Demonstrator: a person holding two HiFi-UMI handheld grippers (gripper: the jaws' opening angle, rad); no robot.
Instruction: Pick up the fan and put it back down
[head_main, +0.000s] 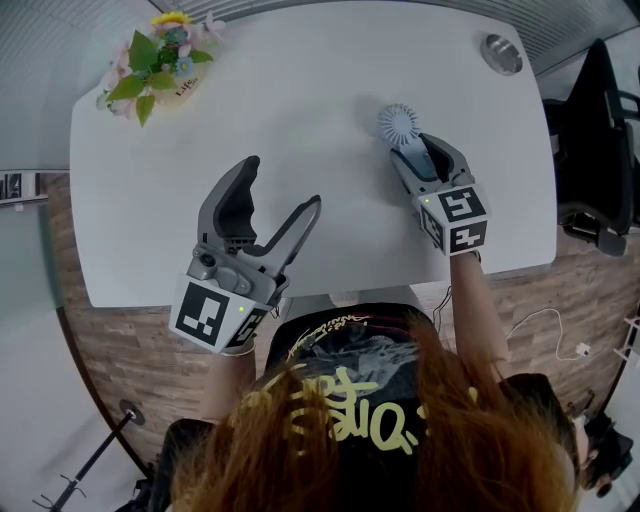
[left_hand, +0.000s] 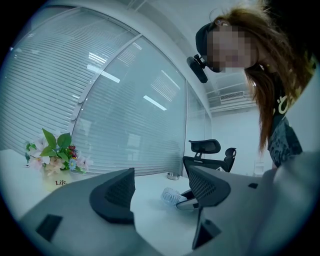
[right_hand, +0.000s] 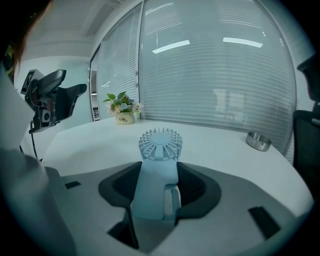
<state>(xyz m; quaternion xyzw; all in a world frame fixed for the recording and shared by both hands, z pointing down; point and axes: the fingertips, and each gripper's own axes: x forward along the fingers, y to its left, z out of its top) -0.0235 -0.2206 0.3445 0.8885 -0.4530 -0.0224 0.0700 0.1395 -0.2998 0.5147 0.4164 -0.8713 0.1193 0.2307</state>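
Observation:
A pale blue hand-held fan (head_main: 401, 125) with a round grille head lies flat, low over the white table (head_main: 300, 100) at the right; whether it touches the top I cannot tell. My right gripper (head_main: 420, 152) is shut on its handle. In the right gripper view both pads press the sides of the fan (right_hand: 156, 190), and the right gripper (right_hand: 157, 182) points down toward the table. My left gripper (head_main: 282, 186) hangs open and empty near the table's front edge. From the left gripper view the fan (left_hand: 172, 196) shows between the spread jaws of the left gripper (left_hand: 162, 192), far beyond them.
A pot of artificial flowers (head_main: 165, 60) stands at the table's far left corner. A small metal bowl (head_main: 501, 53) sits at the far right corner. A black office chair (head_main: 600, 130) stands beyond the table's right edge. A white cable (head_main: 545, 325) lies on the floor.

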